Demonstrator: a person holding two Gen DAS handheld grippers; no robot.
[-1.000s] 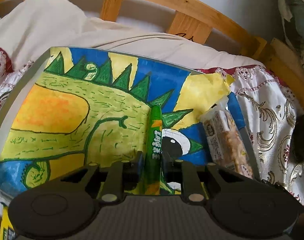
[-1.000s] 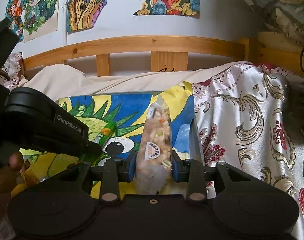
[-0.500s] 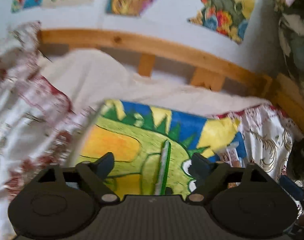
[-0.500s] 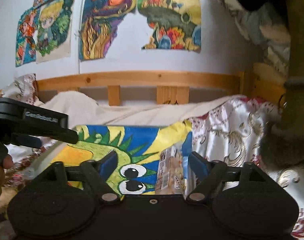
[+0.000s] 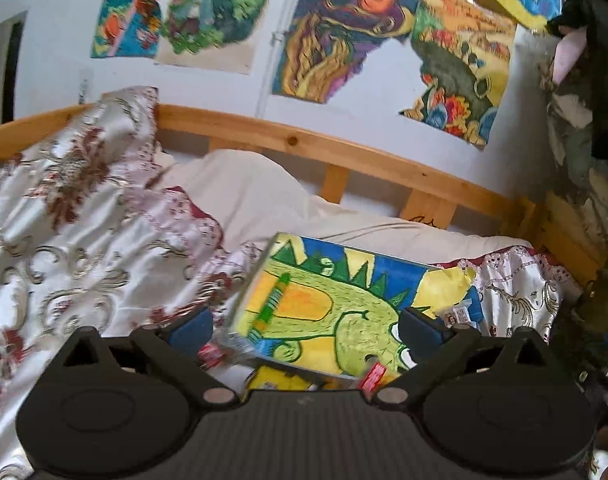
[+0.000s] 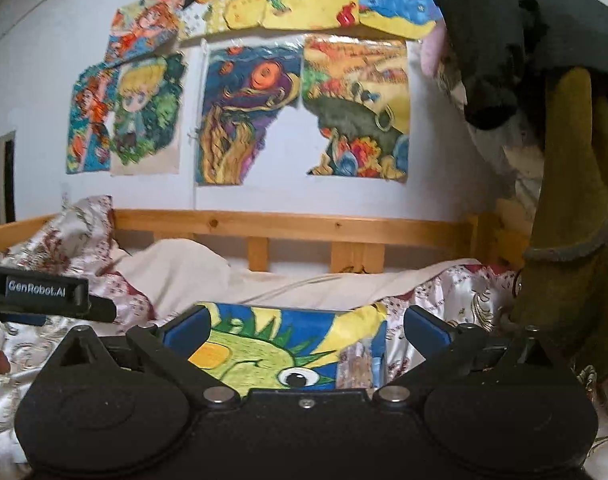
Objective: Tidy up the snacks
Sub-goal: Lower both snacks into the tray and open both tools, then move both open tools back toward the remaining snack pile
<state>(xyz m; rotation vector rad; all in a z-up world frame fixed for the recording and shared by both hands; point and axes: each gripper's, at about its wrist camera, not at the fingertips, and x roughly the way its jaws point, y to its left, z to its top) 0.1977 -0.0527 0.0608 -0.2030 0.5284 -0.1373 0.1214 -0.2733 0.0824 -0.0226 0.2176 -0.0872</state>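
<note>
A board painted with a green dinosaur (image 5: 343, 300) lies on the bed. A green stick snack (image 5: 272, 300) rests on its left part. A clear packet of nut snack (image 5: 457, 314) lies at its right edge and also shows in the right wrist view (image 6: 355, 364). My left gripper (image 5: 304, 328) is open and empty, pulled back above the board's near edge. My right gripper (image 6: 304, 328) is open and empty, raised behind the board (image 6: 264, 344). Small red (image 5: 371, 376) and yellow (image 5: 280, 380) packets lie near the board's front edge.
A floral satin quilt (image 5: 84, 248) is heaped at the left. A wooden headboard rail (image 5: 343, 156) runs behind, under wall drawings (image 6: 256, 112). Dark hanging clothes (image 6: 543, 120) stand at the right. The left gripper's body (image 6: 44, 292) shows in the right wrist view.
Both grippers opened, let go of the green stick and the nut packet on the board, and drew back and up. The views now take in the wall.
</note>
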